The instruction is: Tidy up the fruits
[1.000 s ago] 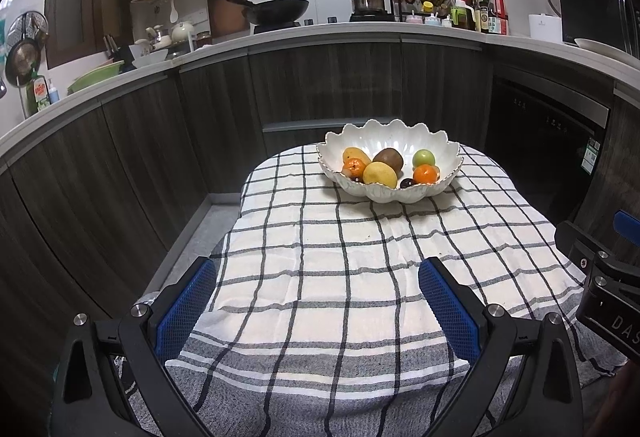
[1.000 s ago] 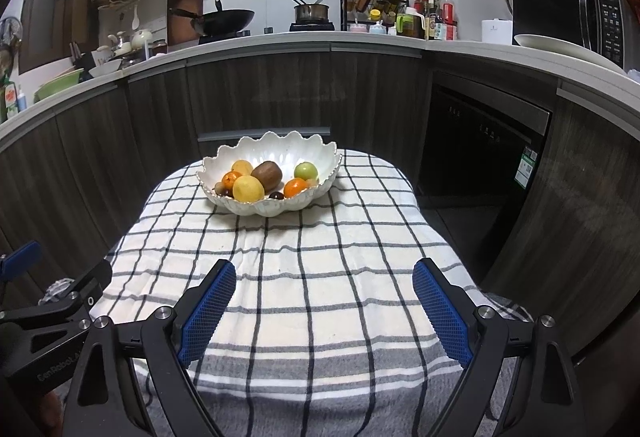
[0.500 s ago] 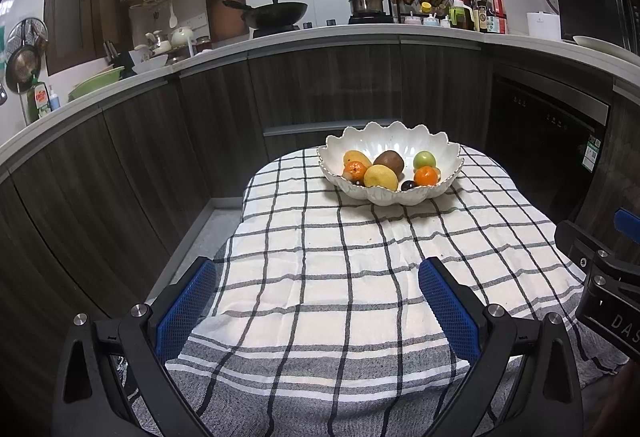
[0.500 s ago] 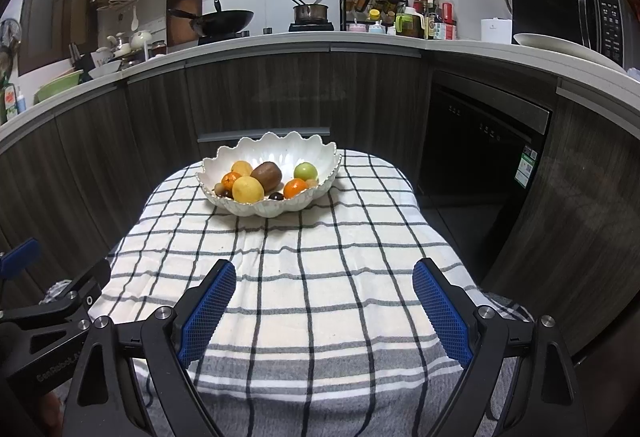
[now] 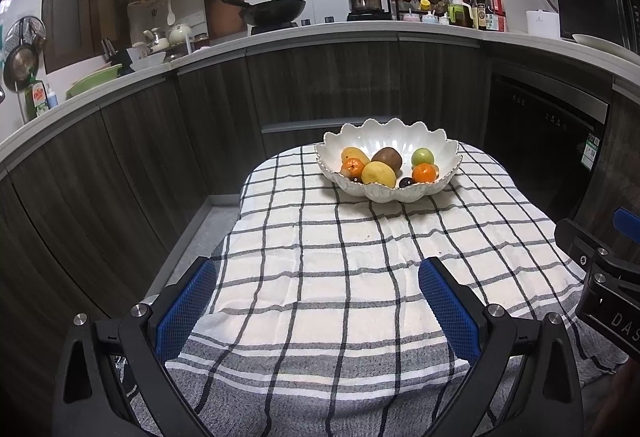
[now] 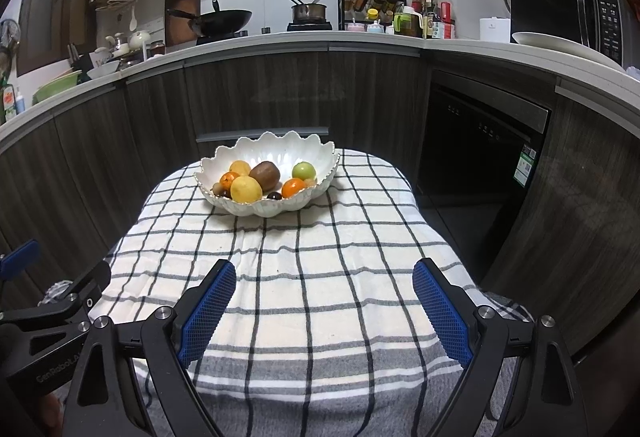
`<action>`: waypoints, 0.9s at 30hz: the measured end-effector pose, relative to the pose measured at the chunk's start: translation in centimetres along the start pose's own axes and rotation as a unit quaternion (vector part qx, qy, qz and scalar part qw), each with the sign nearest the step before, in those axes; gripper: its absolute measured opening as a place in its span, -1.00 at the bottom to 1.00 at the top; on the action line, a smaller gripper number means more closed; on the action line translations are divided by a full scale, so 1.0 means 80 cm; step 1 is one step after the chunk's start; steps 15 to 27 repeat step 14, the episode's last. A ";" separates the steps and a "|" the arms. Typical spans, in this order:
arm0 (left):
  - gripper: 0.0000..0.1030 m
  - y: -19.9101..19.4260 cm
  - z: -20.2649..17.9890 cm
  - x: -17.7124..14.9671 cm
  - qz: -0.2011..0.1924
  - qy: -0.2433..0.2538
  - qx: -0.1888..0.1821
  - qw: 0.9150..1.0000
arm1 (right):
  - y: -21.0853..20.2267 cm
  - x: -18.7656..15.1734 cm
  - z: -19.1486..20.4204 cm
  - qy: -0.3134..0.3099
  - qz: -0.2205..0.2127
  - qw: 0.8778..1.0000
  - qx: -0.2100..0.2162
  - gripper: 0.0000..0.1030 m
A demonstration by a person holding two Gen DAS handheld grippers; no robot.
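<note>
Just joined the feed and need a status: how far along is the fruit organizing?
Nothing looks done: every fruit, including the lemon, kiwi and green fruit, sits in the white bowl at the far end of the checked cloth. Nothing is in hand: the left claw and right claw are open and empty, well short of the bowl. All sorting remains.

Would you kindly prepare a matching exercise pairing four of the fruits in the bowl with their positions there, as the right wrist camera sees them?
Fruits:
1. lemon
2. kiwi
3. green fruit
4. dark plum

Positions in the white bowl:
A. right side, toward the back
B. front rim, between lemon and an orange
C. middle
D. front left

Pairs: 1-D, 2-C, 3-A, 4-B
</note>
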State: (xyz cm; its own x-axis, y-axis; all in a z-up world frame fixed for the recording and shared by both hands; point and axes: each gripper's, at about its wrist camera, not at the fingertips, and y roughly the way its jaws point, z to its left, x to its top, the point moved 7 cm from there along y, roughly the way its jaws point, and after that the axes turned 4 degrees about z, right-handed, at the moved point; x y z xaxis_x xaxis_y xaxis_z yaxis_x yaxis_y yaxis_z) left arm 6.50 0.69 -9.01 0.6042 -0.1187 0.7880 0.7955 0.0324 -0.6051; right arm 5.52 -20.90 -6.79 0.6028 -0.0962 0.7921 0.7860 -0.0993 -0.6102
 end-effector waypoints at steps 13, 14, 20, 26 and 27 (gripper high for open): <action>1.00 0.002 -0.004 -0.001 -0.002 0.008 0.005 1.000 | 0.003 -0.002 -0.006 0.003 0.004 1.000 -0.002 0.76; 1.00 0.001 -0.005 -0.001 -0.002 0.008 0.005 1.000 | 0.003 -0.002 -0.006 0.004 0.004 1.000 -0.002 0.77; 1.00 0.001 -0.005 -0.001 -0.002 0.008 0.005 1.000 | 0.003 -0.002 -0.006 0.004 0.004 1.000 -0.002 0.77; 1.00 0.001 -0.005 -0.001 -0.002 0.008 0.005 1.000 | 0.003 -0.002 -0.006 0.004 0.004 1.000 -0.002 0.77; 1.00 0.001 -0.005 -0.001 -0.002 0.008 0.005 1.000 | 0.003 -0.002 -0.006 0.004 0.004 1.000 -0.002 0.77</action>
